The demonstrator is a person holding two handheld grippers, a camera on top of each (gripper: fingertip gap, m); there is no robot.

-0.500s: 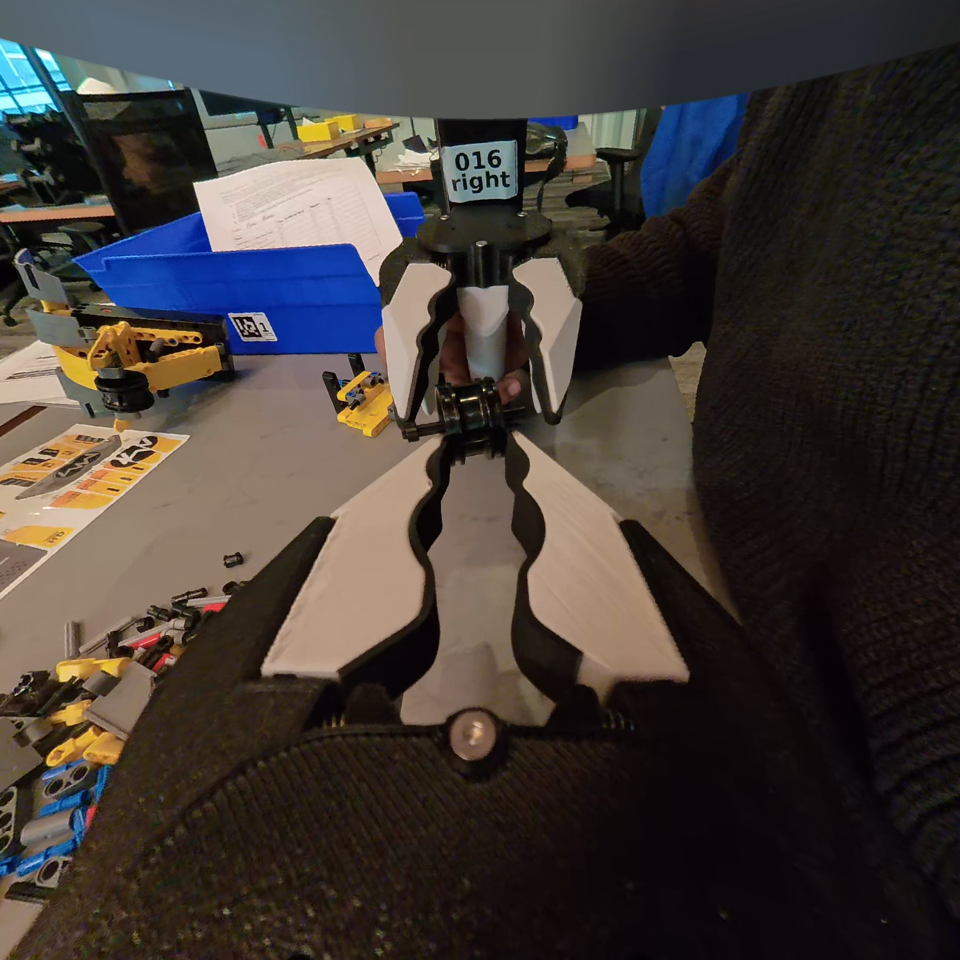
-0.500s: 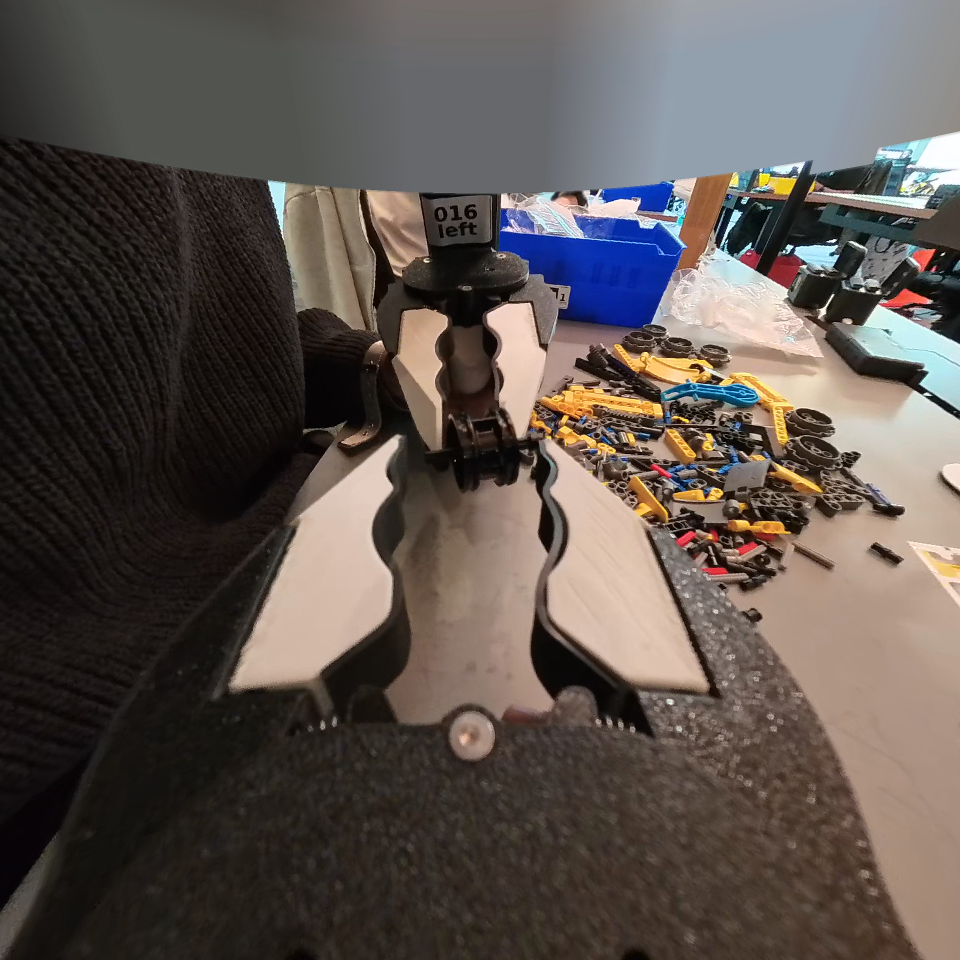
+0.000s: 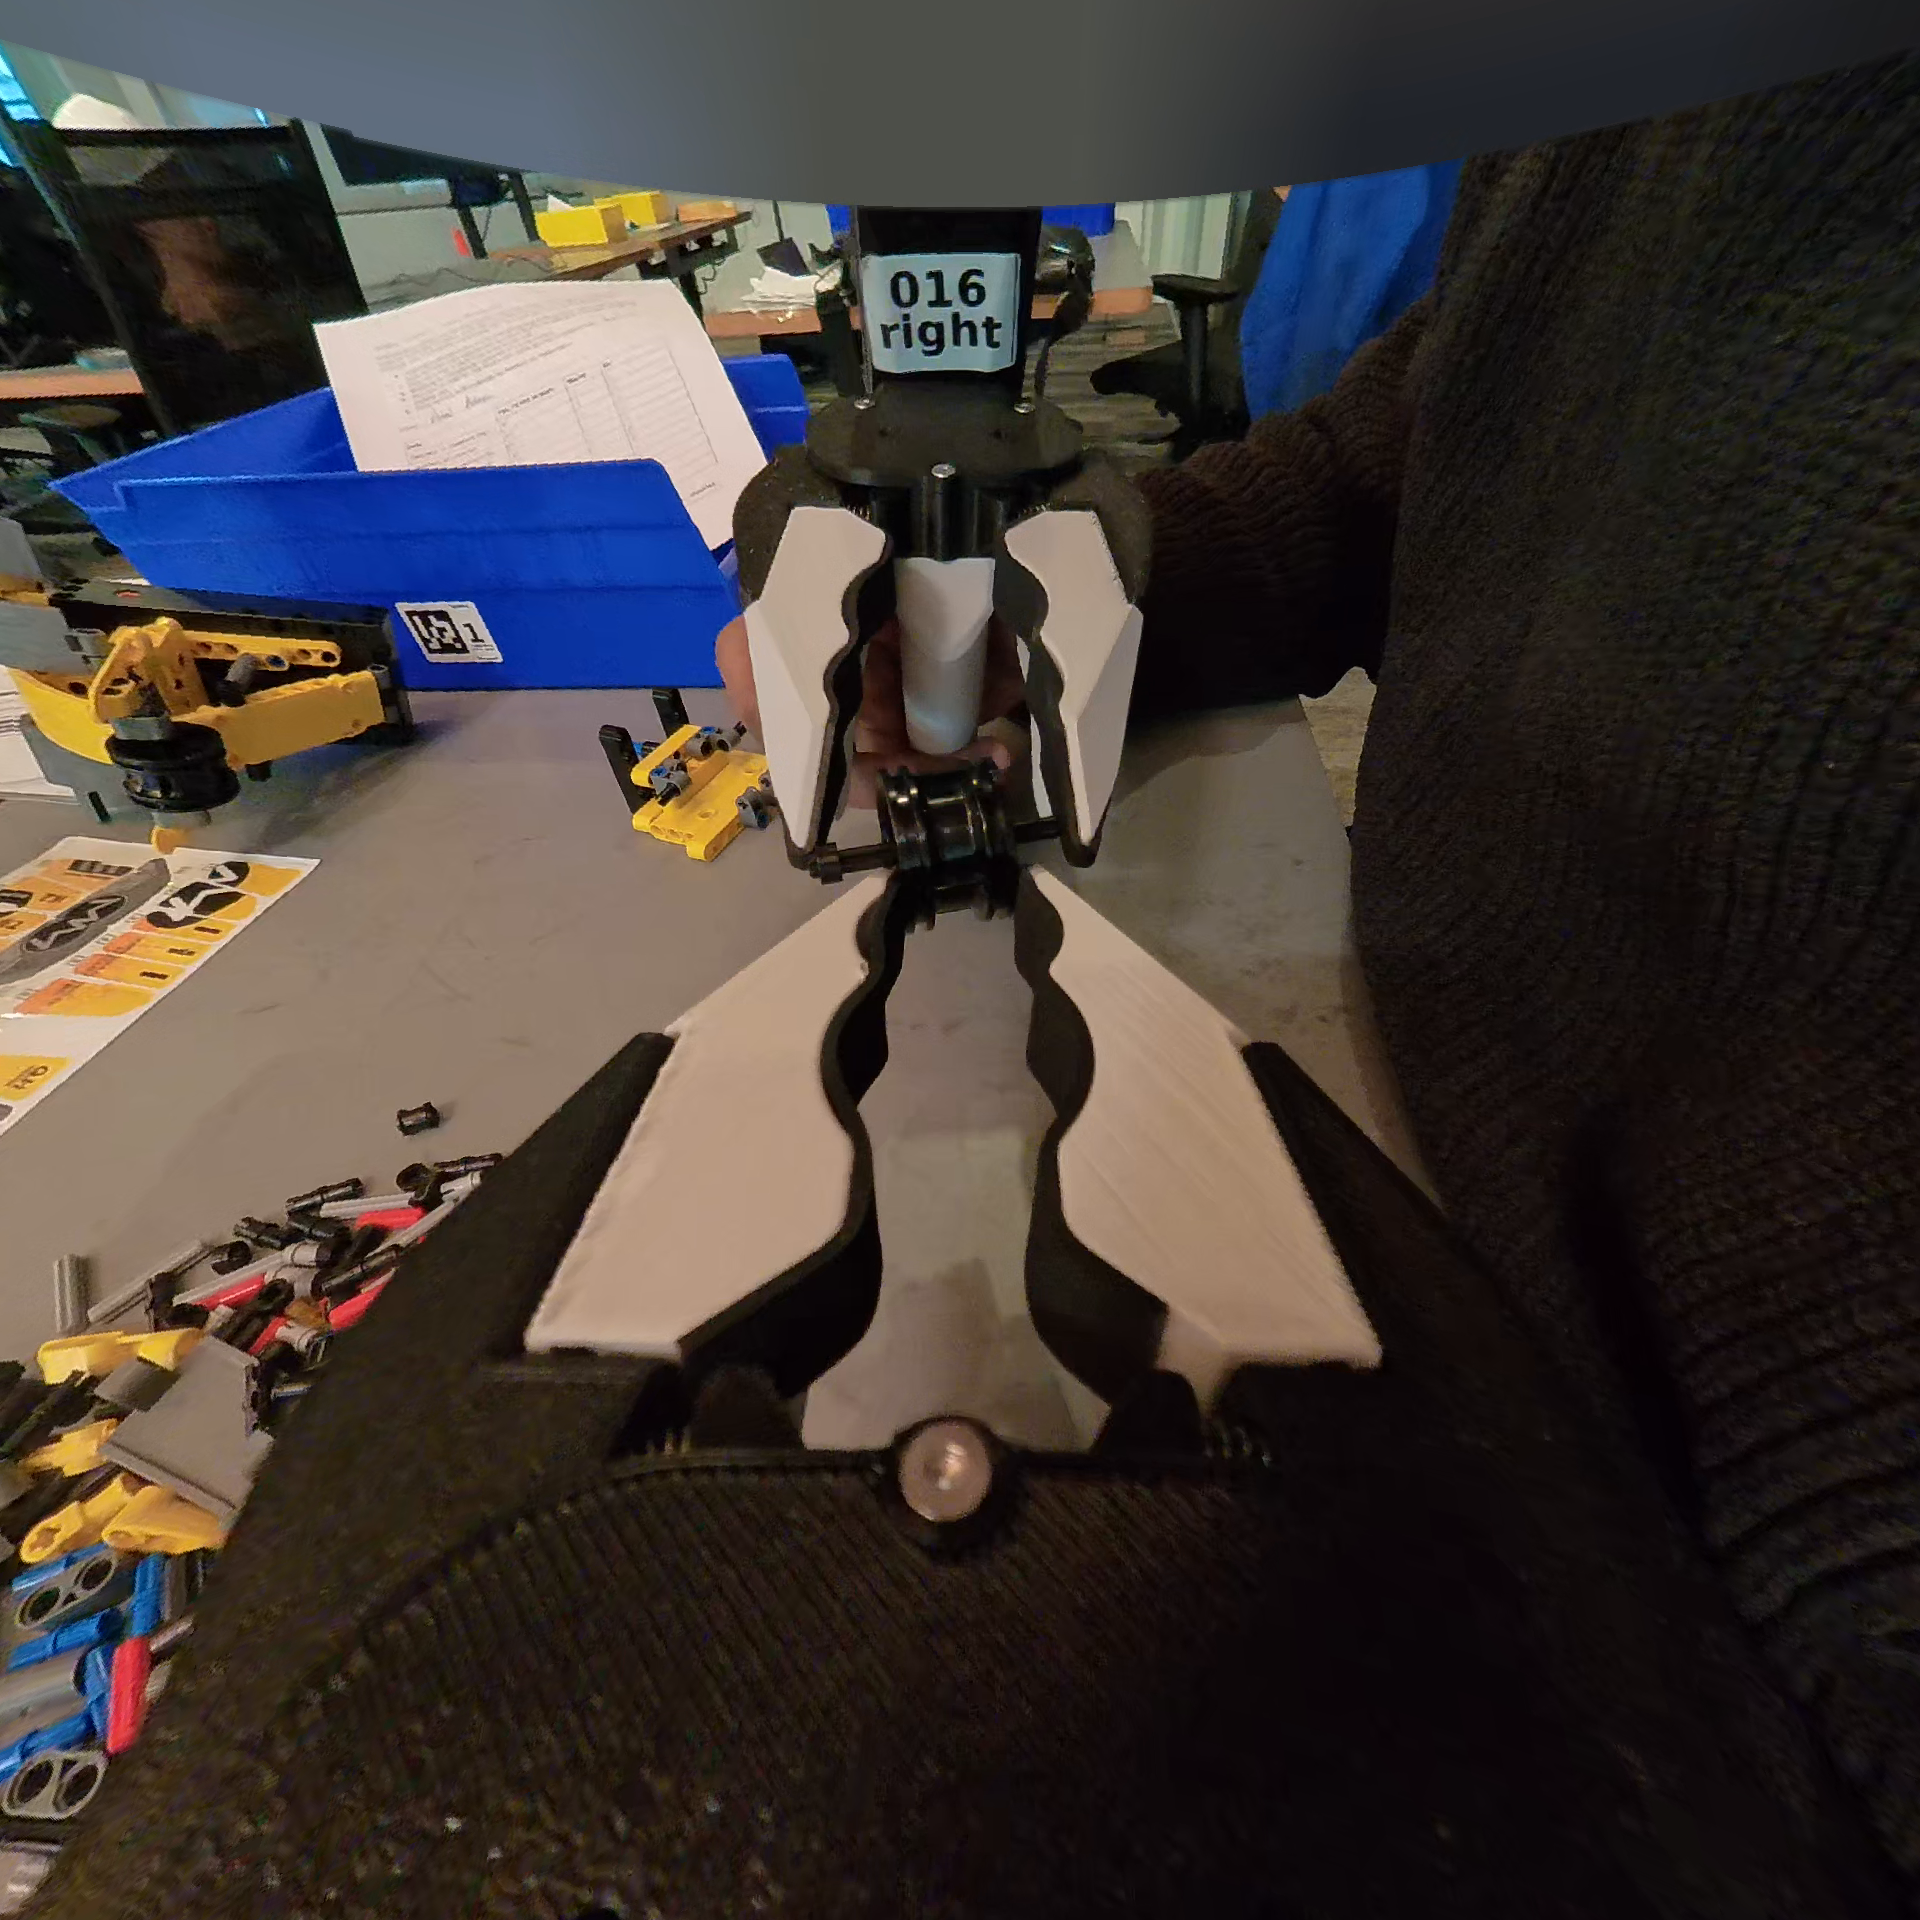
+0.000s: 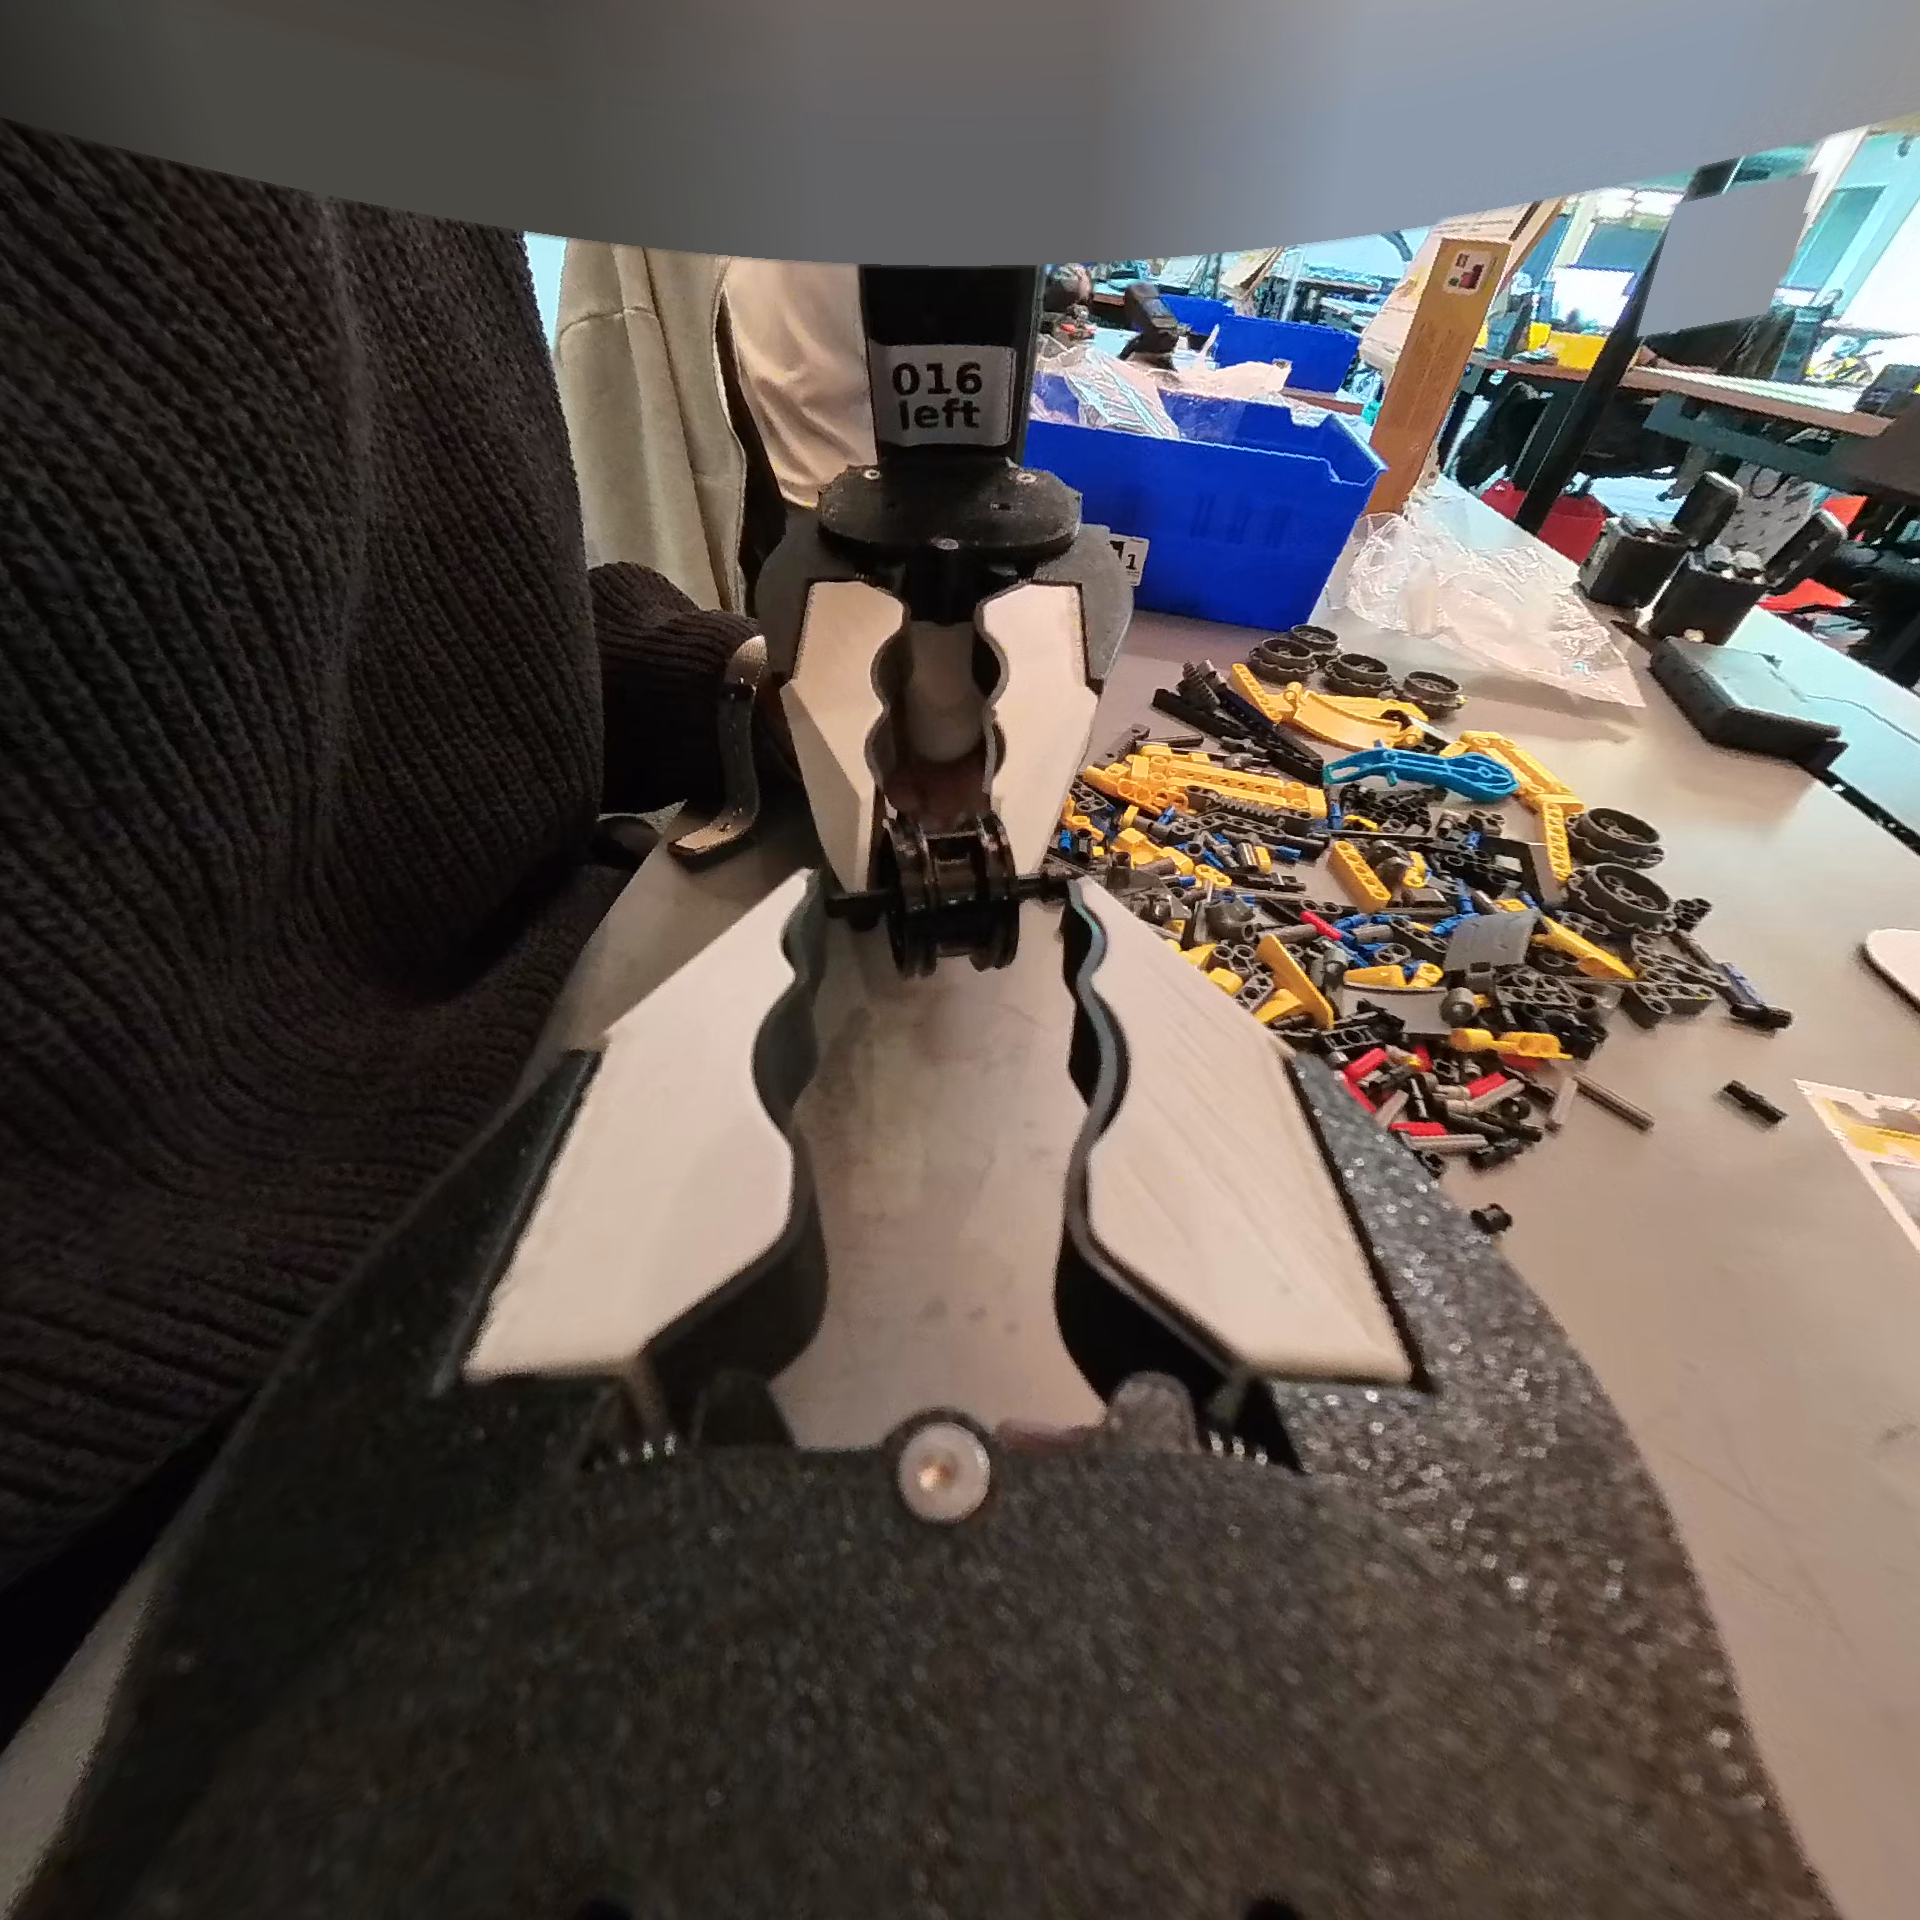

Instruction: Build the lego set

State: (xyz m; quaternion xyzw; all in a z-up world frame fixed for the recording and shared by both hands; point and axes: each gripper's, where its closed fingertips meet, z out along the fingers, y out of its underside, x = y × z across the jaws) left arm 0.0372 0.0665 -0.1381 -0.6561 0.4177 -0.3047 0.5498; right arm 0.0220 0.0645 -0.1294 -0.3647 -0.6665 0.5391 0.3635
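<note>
- Desk [image 3: 468, 935]: grey; carries a blue bin [image 3: 416, 540], a part-built yellow model [image 3: 208, 686] and a big pile of loose parts [image 4: 1403, 935]. All of that sits well apart from my work, which is held above the near desk edge, close to the operator's dark sweater.
- Left gripper [image 3: 961, 899]: jaws clenched on the black double wheel [image 3: 945, 836], pinching its two discs from outside.
- Right gripper [image 4: 940, 888]: faces the left one tip to tip. Its jaws are wider and look clamped endwise on the axle [image 3: 852, 860] that runs thru the wheel.
- My read: both grips are at the very fingertips, so I want both tools coaxial, w/ light squeeze and no twist, or the axle may pop out sideways.
- Hidden: the wheel hub and how far the axle is seated; discs and jaws cover it.
- Can't confirm the right tips truly touch the axle ends; the gap is too small to judge.
- Top of both views is masked; nothing readable there.
</note>
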